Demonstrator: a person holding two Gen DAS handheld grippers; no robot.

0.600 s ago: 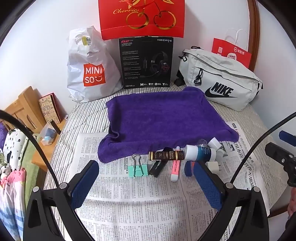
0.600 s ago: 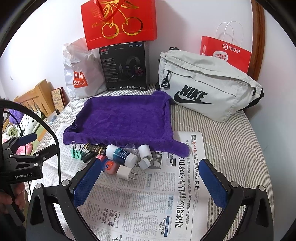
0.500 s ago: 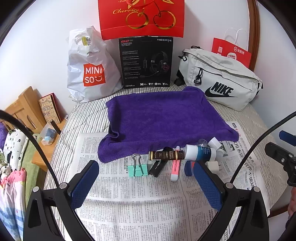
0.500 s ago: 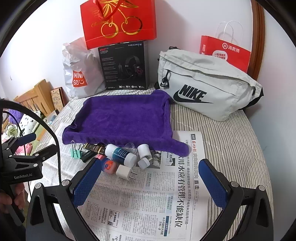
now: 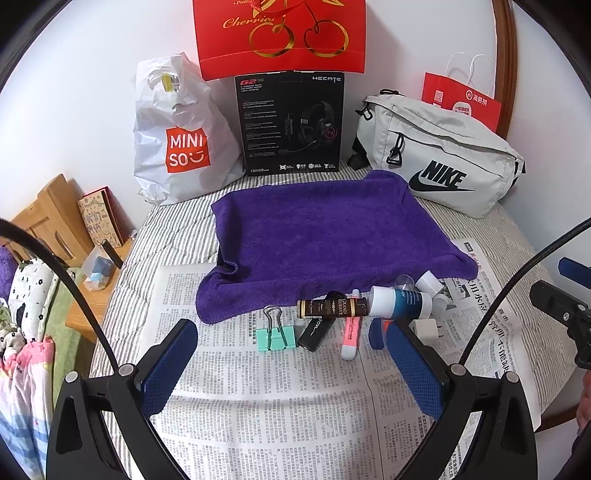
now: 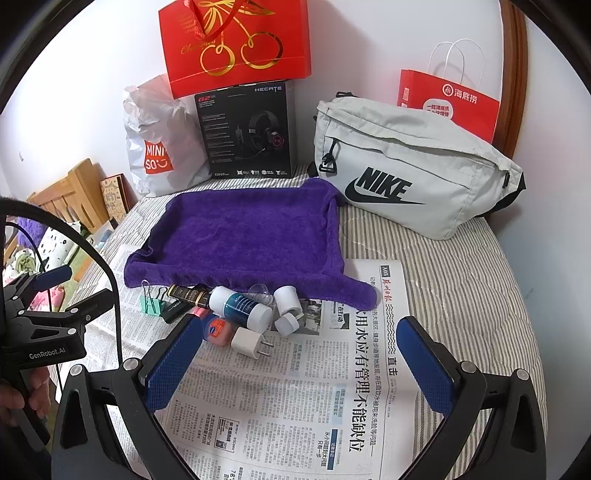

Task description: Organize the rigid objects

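Small items lie in a row on the newspaper (image 5: 280, 398) just in front of a purple towel (image 5: 325, 236): a mint binder clip (image 5: 277, 334), a black tube (image 5: 317, 330), a brown bottle (image 5: 332, 307), a pink tube (image 5: 350, 334), a white and blue bottle (image 5: 400, 303) and a white charger plug (image 6: 250, 341). My left gripper (image 5: 291, 369) is open and empty, just short of the clip. My right gripper (image 6: 301, 363) is open and empty, near the plug and a small round tin (image 6: 218, 329).
At the back stand a white Miniso bag (image 5: 177, 140), a black headset box (image 5: 291, 122), a red cherry bag (image 5: 280, 33), a grey Nike bag (image 5: 439, 158) and a red paper bag (image 6: 448, 101). A wooden bedside shelf (image 5: 55, 229) is at the left.
Both grippers have drifted very slightly; the items have not moved and both stay open.
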